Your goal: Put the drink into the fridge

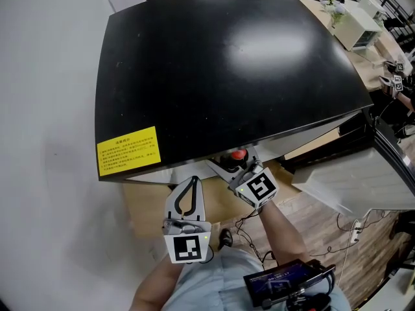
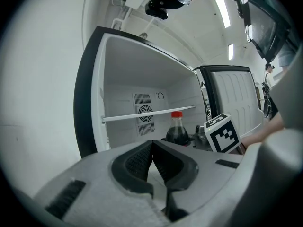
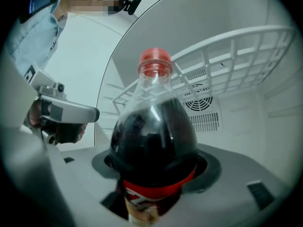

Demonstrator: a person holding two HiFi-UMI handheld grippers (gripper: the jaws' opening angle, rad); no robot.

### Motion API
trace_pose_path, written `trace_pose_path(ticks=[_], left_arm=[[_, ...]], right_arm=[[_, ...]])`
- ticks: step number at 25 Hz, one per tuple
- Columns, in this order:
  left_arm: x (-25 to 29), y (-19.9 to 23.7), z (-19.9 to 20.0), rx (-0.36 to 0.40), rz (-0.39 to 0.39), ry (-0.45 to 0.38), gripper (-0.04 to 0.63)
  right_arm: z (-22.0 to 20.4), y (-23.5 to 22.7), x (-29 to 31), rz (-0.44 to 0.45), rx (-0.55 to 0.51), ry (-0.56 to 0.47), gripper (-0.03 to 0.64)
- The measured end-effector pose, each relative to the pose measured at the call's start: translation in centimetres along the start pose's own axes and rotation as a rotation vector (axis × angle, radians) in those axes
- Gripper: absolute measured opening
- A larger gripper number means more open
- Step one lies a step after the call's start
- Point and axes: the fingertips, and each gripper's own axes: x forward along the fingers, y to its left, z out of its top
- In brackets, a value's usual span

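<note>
1. The drink [image 3: 154, 136] is a dark cola bottle with a red cap [image 3: 155, 60]. It stands upright, inside the open front of the fridge [image 1: 220, 63].
2. The right gripper [image 1: 238, 167] holds the drink. Its own view shows the jaws closed around the bottle at the red label, with the dark shoulder and the cap above them.
3. The left gripper [image 2: 153, 148] is empty. Its two jaws are pressed together and nothing is between them. It waits outside the fridge, to the left of the right gripper and a little behind it.
4. Done, as far as I can see: the door [image 2: 236, 98] is open and swung to the right. The drink is already in the white compartment, below the shelf [image 2: 147, 115] and in front of the grille [image 2: 143, 112] on the back wall.
5. From the head view only the cap shows, just under the front edge of the black fridge top.
6. I cannot tell whether the bottle's base touches the fridge floor, because the gripper bodies hide it in every view.
7. What is left, in my judgement: to lower the bottle until it rests firmly, to open the right jaws, and to draw the gripper back without knocking the bottle.
8. The door probably needs closing after that, and the free left gripper seems ready for it.
9. So I think the task is near its end, but the drink is not yet released.
</note>
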Motion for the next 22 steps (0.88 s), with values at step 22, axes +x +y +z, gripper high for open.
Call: trace_pose_path(ticks=[22], left_arm=[[-0.1, 1.6, -1.2, 0.0, 0.038, 0.042, 0.009]], right_arm=[[-0.7, -8.3, 2.2, -0.163, 0.259, 0.004, 0.308]])
